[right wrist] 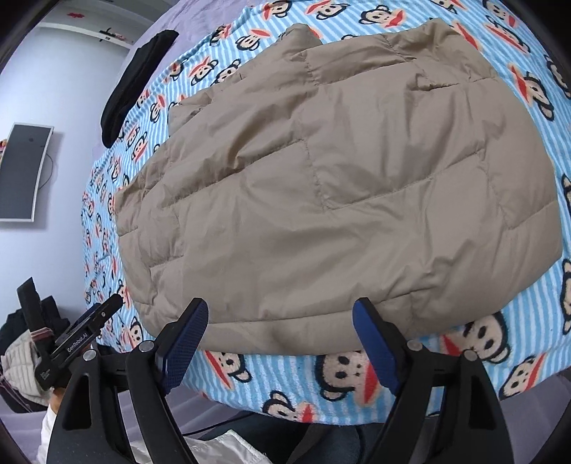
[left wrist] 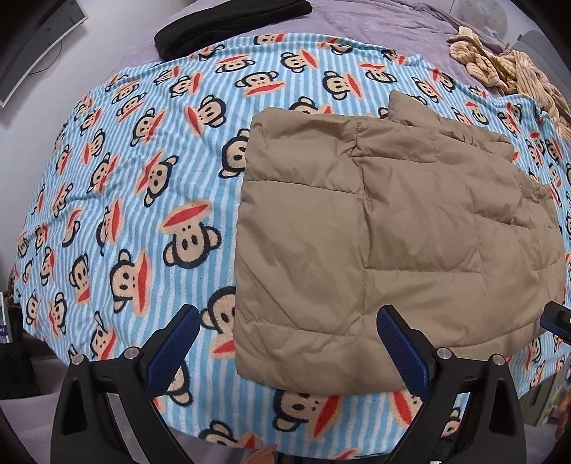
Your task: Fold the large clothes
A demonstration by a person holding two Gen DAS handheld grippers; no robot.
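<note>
The folded tan jacket (right wrist: 321, 185) lies on the monkey-print blanket (left wrist: 125, 178) just ahead of both empty, wide-apart claws, right claw (right wrist: 280, 321) centred on its near hem, left claw (left wrist: 289, 332) at its left corner.

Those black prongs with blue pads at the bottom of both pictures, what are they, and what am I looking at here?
They are handheld grasping tools; a person carries one in each hand. Each has a wide-angle camera looking forward along its two fingers, so one picture comes from the left tool and the other from the right tool. Both look down on a bed covered by a blue striped blanket printed with monkey faces. On it lies a tan puffer jacket, already folded into a compact block. A black garment and a crumpled beige striped cloth lie farther back. Both tools stand open and hold nothing; the jacket's near edge lies beyond their tips.
</note>
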